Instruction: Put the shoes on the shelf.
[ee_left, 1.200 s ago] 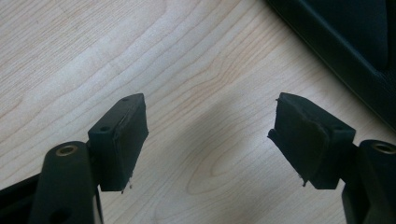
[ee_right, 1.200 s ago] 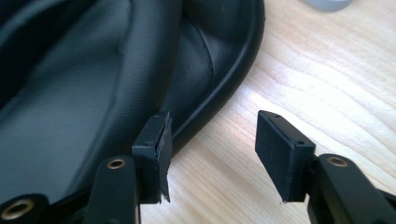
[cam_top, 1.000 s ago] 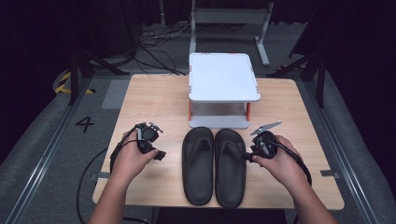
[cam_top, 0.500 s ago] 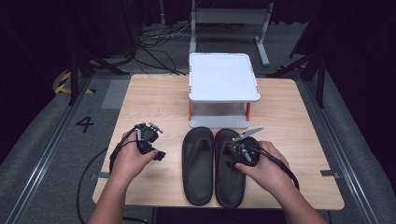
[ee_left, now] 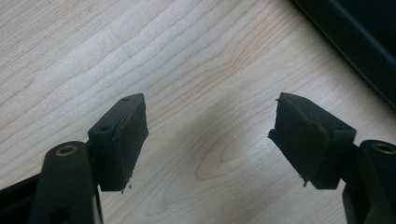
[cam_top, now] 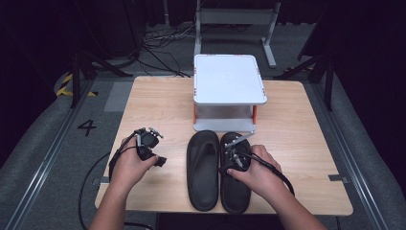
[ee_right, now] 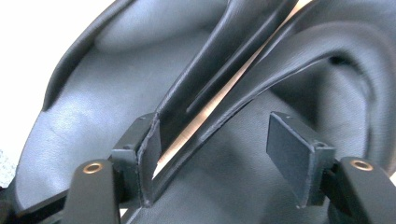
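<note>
Two black sandals lie side by side at the table's front middle, the left sandal [cam_top: 202,167] and the right sandal [cam_top: 235,196]. My right gripper [cam_top: 233,154] is low over the right sandal's front half. In the right gripper view it [ee_right: 215,126] is open, its jaws straddling the right sandal's inner rim [ee_right: 233,116]; one jaw is down in the narrow gap beside the left sandal [ee_right: 93,130]. My left gripper [cam_top: 149,143] rests over bare wood to the left of the sandals. Its jaws [ee_left: 210,116] stand open with nothing between them, and a sandal's edge [ee_left: 355,42] shows at the upper right.
A white two-level stand [cam_top: 230,79] with orange posts sits just behind the sandals' toes. The wooden table [cam_top: 158,100] has bare room on both sides of it. Dark floor, cables and stands surround the table.
My right gripper moved left from beside the right sandal to over its front half. The left gripper stayed where it was.
</note>
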`<state>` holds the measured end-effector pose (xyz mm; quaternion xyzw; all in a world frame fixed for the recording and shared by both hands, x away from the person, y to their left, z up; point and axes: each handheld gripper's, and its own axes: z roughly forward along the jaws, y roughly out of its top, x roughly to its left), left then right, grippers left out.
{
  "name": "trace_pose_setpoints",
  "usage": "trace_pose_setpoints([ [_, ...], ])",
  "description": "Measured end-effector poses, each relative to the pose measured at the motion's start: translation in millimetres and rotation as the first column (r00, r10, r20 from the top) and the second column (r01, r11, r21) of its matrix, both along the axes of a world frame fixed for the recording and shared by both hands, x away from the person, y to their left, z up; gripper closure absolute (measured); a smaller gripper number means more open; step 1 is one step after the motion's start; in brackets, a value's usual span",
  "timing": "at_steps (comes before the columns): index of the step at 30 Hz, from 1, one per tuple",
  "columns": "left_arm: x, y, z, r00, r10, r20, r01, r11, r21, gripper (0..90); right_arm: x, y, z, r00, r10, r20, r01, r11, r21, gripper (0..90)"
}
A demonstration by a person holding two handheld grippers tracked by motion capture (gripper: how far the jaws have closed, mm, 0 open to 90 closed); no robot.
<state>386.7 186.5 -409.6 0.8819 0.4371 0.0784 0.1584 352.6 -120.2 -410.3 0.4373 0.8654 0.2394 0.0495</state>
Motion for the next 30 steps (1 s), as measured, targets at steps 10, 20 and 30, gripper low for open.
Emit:
trace_pose_setpoints([
  [10,4.2,-3.7,-3.2,1.0000,-0.004,-0.007,0.004,0.9998,0.020,26.7,2.9,18.8,-5.7,0.9991,-0.023,-0.036,0.022,1.000,-0.010,34.7],
  [20,5.7,-5.3,-4.0,1.0000,-0.006,-0.006,0.006,0.9996,0.026,26.5,7.5,31.3,-16.7,0.9972,-0.065,-0.037,0.062,0.996,-0.070,39.1],
  [30,5.8,-6.9,-6.1,1.0000,-0.006,-0.005,0.006,0.9991,0.043,26.1,12.1,29.7,-10.9,0.9887,-0.106,-0.106,0.096,0.991,-0.091,63.2],
])
